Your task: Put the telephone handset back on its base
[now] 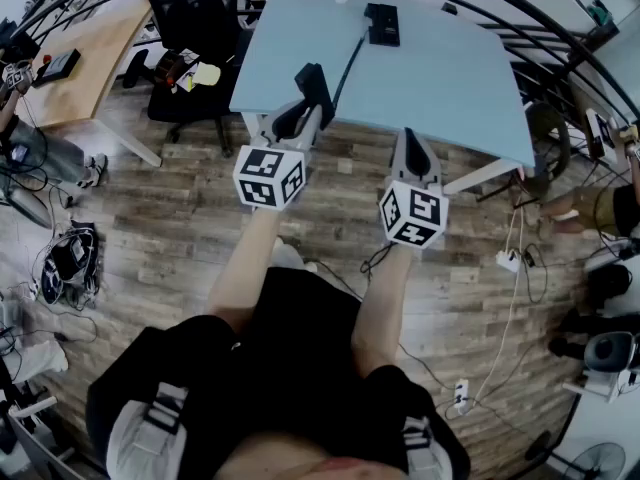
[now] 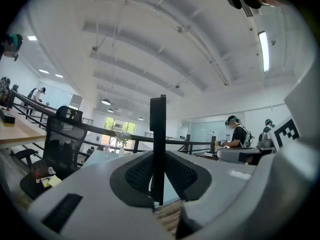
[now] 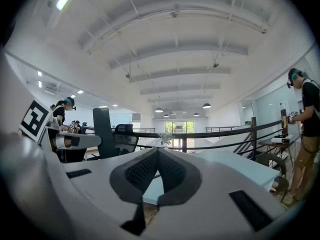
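- Not finished yet: handset (image 1: pixel 313 86) clamped upright between the pads of the left gripper (image 1: pixel 303 111), at the near edge of the table (image 1: pixel 450 78).
- Left to do: carrying over to the base (image 1: pixel 382 23), well apart at the far side, and laying down on it.
- Right gripper (image 1: pixel 413 140) closed, jaws together, holding nothing.
- Both held level, side by side, forearms stretched forward.

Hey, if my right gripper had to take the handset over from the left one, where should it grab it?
Probably the free upper stretch of the handset, above where the left gripper is clamped on it. It stands upright as a slim bar, so the right gripper, now shut and empty, would need to open and come in level from the right.
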The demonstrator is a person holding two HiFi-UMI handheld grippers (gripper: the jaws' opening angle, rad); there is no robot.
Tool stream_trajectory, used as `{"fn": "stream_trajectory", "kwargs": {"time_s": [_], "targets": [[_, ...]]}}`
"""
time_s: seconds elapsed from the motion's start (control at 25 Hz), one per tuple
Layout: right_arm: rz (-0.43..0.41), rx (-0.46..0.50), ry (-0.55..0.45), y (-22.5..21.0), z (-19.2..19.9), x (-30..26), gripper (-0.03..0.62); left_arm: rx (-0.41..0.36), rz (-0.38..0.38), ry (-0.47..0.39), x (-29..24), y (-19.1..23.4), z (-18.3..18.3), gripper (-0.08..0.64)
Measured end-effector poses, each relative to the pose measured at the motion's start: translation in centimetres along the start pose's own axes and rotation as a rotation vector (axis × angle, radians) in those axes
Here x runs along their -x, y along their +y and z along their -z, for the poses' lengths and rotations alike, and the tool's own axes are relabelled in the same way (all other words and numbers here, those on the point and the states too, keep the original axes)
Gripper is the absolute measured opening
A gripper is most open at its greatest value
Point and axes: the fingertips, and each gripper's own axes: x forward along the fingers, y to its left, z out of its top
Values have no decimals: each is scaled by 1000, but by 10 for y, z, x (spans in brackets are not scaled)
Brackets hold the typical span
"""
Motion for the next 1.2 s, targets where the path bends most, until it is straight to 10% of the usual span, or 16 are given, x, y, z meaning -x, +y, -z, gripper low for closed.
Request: {"fn": "stream_trajectory", "kwargs": {"time_s": [1.2], "targets": [[-40,-47,-35,-19,1,-95,-6,36,64,-2,-84,24,-6,66]]}}
